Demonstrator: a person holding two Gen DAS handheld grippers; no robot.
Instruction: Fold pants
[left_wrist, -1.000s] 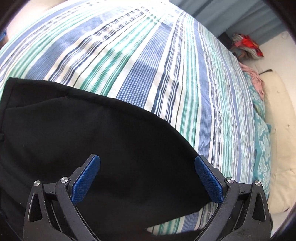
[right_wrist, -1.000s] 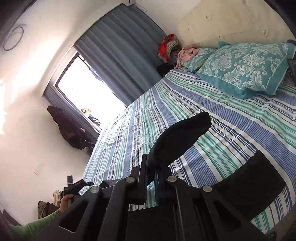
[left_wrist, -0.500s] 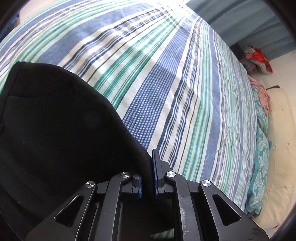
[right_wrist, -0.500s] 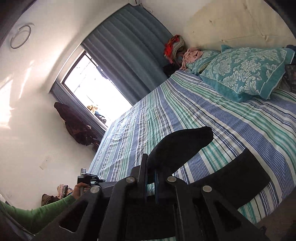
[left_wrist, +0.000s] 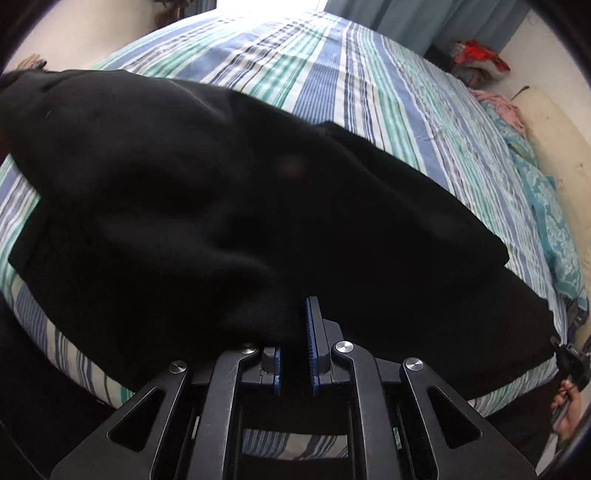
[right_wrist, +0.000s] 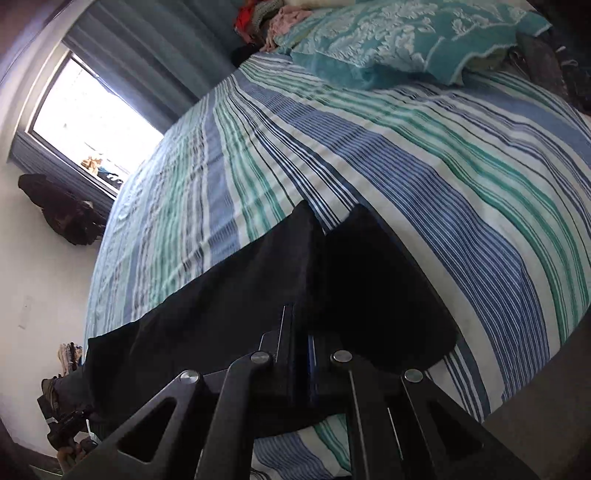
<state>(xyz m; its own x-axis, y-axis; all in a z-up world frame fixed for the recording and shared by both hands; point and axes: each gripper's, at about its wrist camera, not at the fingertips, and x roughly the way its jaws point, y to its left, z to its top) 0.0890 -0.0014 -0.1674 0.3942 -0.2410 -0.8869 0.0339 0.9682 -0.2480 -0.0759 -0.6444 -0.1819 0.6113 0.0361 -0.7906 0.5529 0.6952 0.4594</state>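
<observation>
Pants (left_wrist: 229, 206): black cloth is spread across the near part of the striped bed (left_wrist: 369, 96); in the left wrist view one layer is seen doubled over another, with a second edge showing toward the right.
Pants in the right wrist view (right_wrist: 229, 306): a long dark band is seen running from the tongs toward the lower left edge of the bed, and a darker fold is raised just to the right of it.
Left tongs (left_wrist: 295, 354): clenched on the pants; black cloth is bunched between the blue pads (left_wrist: 313, 343), and the tips of the left pad are covered by it.
Right tongs (right_wrist: 301, 354): clenched on the pants; the cloth is pinched between the narrow jaws and is lifted into a peak in front of them.
Bed: covered by a sheet striped in blue, green and white.
Pillow (right_wrist: 406, 40): teal with a white pattern, laid at the head of the bed, well apart from the pants.
Window (right_wrist: 92, 122): bright, framed by a grey-blue curtain (right_wrist: 166, 51).
Clothes pile (left_wrist: 476, 59): red and pink items are heaped beside the far corner of the bed.
</observation>
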